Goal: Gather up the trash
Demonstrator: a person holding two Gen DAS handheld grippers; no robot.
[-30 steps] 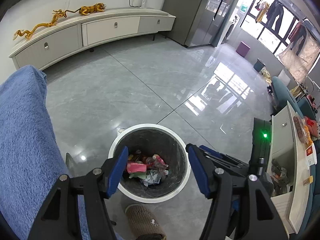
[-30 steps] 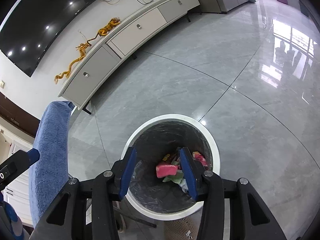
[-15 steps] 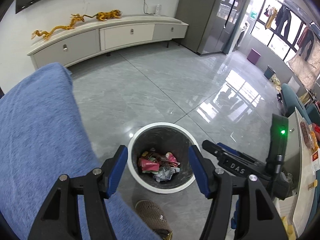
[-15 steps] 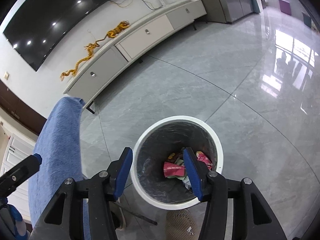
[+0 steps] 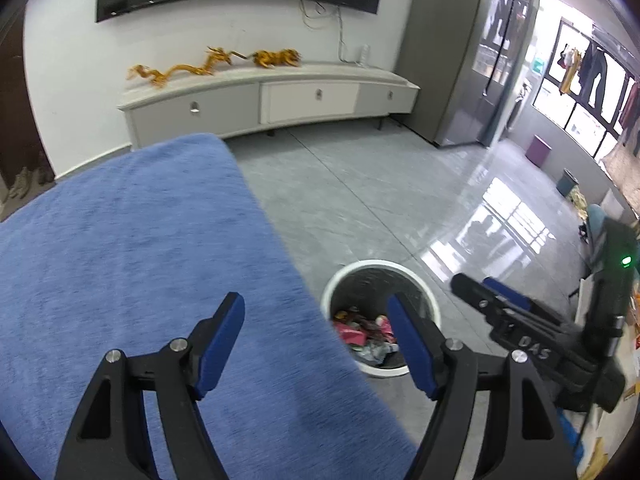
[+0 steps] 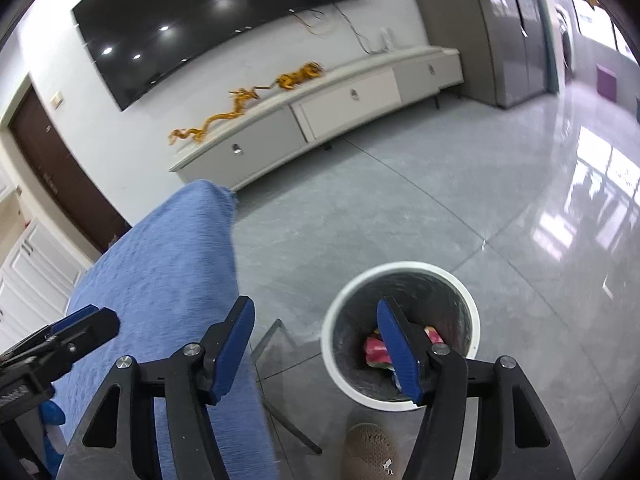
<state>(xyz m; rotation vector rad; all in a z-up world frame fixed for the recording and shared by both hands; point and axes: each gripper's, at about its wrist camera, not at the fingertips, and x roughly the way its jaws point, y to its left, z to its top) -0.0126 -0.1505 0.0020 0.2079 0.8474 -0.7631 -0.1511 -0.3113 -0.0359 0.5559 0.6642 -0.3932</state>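
left tool (image 5: pixel 316 332): gaping wide, gripping nothing, hovering over the blue cloth (image 5: pixel 140 264) | right tool (image 6: pixel 316 338): gaping wide, gripping nothing | bin (image 6: pixel 400 334): sitting on the floor at 3 o'clock of the cloth, wrappers (image 6: pixel 376 352) lying inside | slipper (image 6: pixel 370 456): showing at 6 o'clock of the bin

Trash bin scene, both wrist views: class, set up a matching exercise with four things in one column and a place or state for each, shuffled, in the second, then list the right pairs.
Things:
1. trash bin
2. blue cloth
3. golden dragon ornament
4. left gripper

Places or states:
A. on top of the long white cabinet by the wall
B. open, holding nothing
C. on the grey tiled floor, with wrappers inside
D. spread over a raised surface beside the bin

Pairs: 1-C, 2-D, 3-A, 4-B
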